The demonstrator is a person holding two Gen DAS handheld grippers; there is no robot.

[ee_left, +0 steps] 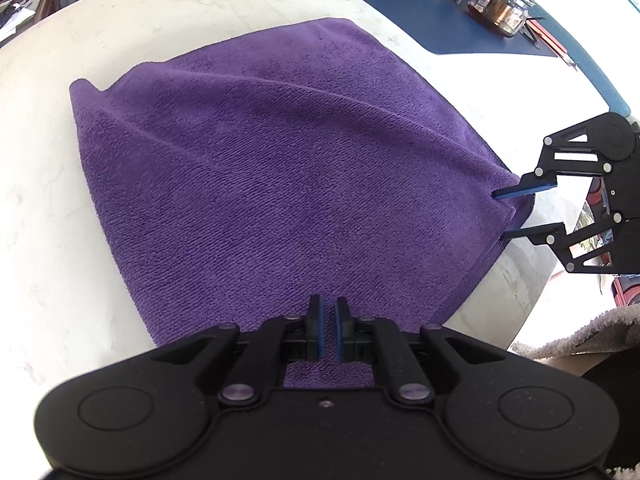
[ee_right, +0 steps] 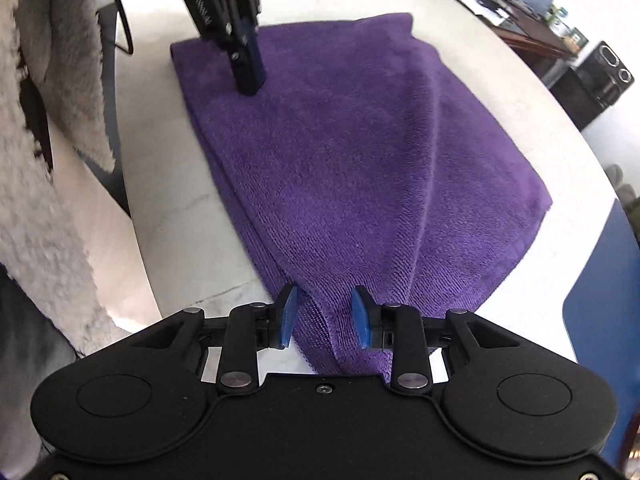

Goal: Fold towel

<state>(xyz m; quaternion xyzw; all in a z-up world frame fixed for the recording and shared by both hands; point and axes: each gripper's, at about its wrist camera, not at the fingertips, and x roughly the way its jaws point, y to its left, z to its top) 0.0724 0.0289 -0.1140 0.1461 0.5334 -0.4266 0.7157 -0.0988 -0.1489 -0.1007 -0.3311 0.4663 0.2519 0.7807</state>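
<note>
While the folded purple terry towel (ee_left: 280, 168) lies on the white marbled surface (ee_left: 48, 184), the left tool (ee_left: 328, 330) is clamped on its near edge. Farther right, the right tool (ee_right: 325, 316) stands partly open astride a corner, pads not pressing; white lettering on the left tool's body is unreadable.

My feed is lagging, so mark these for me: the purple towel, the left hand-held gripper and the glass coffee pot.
purple towel (ee_left: 280, 168): left wrist view, middle of the top layer.
left hand-held gripper (ee_left: 328, 332): left wrist view, between its blue pads.
glass coffee pot (ee_left: 498, 6): left wrist view, glass body.
</note>
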